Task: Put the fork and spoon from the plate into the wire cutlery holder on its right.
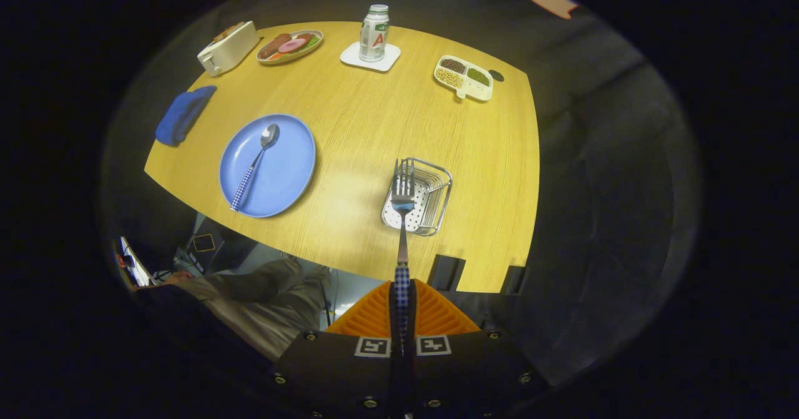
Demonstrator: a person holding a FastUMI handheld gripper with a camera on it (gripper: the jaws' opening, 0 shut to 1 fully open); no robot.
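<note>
Gripper: the gripper [401,297] is clenched on the checked handle of the fork [402,202], both fingers pressed against it, the tines pointing away towards twelve o'clock.
Fork: it hangs high over the table [374,132], its head lined up over the near left part of the wire holder [419,195]; how far above the wires it sits I cannot tell.
Holder: it stands at about three o'clock from the plate [287,175], well apart from it, with nothing in it that I can see.
Spoon: the spoon [254,164] lies on the plate, bowl towards one o'clock, checked handle towards seven, its end about at the plate's rim.
Risk, fork: the fork is gripped only at the handle's far end, so I'd judge it could swing or slip. Let go from here, it might strike the holder's rim and bounce onto the table.
Risk, holder: it looks light; tines catching between the wires could drag or tip it.
Risk, spoon: the thin handle lies flat on the plate, so the fingers may skid or nudge the plate towards the table's near edge.
Bystanders: the bottle [374,32] and snack tray [464,77] at twelve to one o'clock look safely clear.
</note>
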